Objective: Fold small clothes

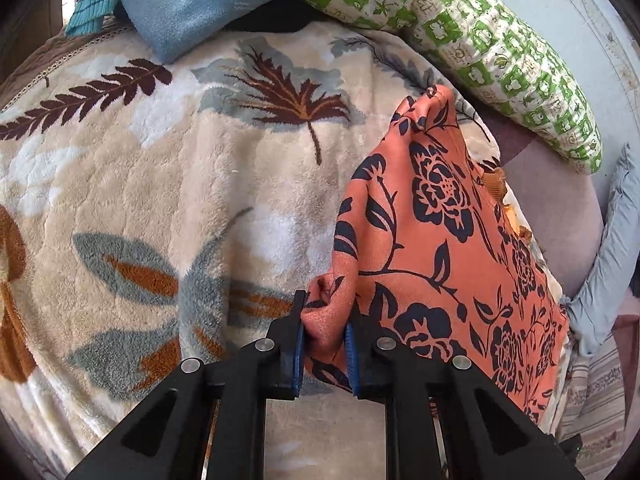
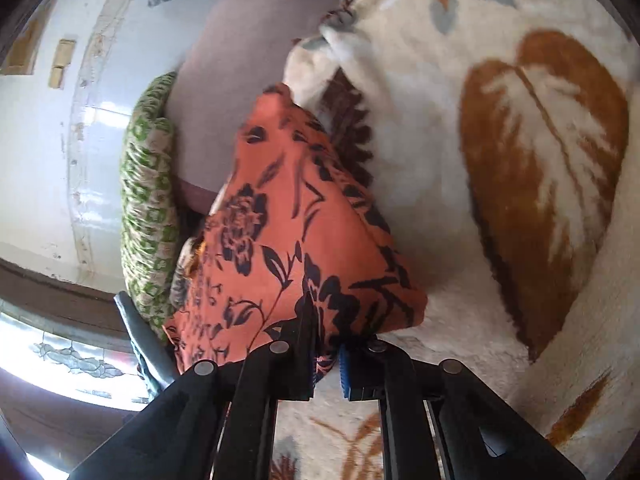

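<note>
An orange garment with a dark floral print [image 1: 440, 240] lies on a cream leaf-patterned blanket [image 1: 160, 184]. In the left wrist view my left gripper [image 1: 326, 320] is shut on a bunched near corner of the orange garment, cloth squeezed between its blue pads. In the right wrist view the same orange garment [image 2: 280, 240] stretches away from the camera over the blanket [image 2: 460, 240]. My right gripper [image 2: 326, 354] is shut on another corner of it, with the cloth draped over the left finger. The garment's far edge rises in a peak.
A green-and-white patterned pillow [image 1: 500, 52] lies beyond the garment, also seen as the pillow [image 2: 148, 208]. A blue towel [image 1: 200, 4] and a teal knit piece [image 1: 94, 4] lie at the blanket's far edge. A grey cloth [image 1: 604, 264] lies at right. A pale wall [image 2: 48, 160] is near.
</note>
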Tool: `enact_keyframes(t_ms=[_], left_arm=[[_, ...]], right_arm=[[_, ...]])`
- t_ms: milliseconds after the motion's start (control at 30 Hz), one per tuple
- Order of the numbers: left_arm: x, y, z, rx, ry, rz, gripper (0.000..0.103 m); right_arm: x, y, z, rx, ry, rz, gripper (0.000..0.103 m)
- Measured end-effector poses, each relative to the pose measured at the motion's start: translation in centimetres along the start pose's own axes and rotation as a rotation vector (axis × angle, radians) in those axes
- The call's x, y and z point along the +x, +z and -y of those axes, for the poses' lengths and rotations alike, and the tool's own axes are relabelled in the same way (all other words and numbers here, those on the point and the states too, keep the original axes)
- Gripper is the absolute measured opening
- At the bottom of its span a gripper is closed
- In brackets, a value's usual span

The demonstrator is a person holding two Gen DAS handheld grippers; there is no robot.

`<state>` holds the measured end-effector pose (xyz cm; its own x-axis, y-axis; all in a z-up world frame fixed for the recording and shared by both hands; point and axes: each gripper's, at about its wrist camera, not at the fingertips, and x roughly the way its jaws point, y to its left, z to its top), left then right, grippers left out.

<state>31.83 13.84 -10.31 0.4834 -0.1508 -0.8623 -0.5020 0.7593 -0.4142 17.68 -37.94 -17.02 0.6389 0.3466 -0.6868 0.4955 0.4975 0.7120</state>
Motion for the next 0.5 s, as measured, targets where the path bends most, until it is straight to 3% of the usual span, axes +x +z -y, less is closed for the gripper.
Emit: enact_keyframes(t_ms=[33, 67, 167, 333, 500], left_arm=[[-0.1, 0.0, 0.2, 0.009, 0.005, 0.005, 0.017], [-0.1, 0.0, 0.4, 0.016, 0.012, 0.009, 0.017], [-0.4, -0.3, 1.1, 0.04, 0.033, 0.018, 0.018], [-1.0, -0.5, 1.1, 0.049, 0.024, 0.026, 0.019], [-1.7, -0.6, 0.6, 0.047, 0.004, 0.021, 0.022]], right_arm=[[-0.2, -0.2, 0.2, 0.012, 0.008, 0.008, 0.01], [-0.4, -0.3, 0.0, 0.015, 0.005, 0.006, 0.017], [-1.5, -0.5, -1.9, -0.019, -0.071, -0.017, 0.03], [-3.6, -2.1, -5.7, -0.138, -0.077, -0.02, 0.037], [-2.8, -3.8, -10.6, -0.266, -0.059, -0.047, 0.038]])
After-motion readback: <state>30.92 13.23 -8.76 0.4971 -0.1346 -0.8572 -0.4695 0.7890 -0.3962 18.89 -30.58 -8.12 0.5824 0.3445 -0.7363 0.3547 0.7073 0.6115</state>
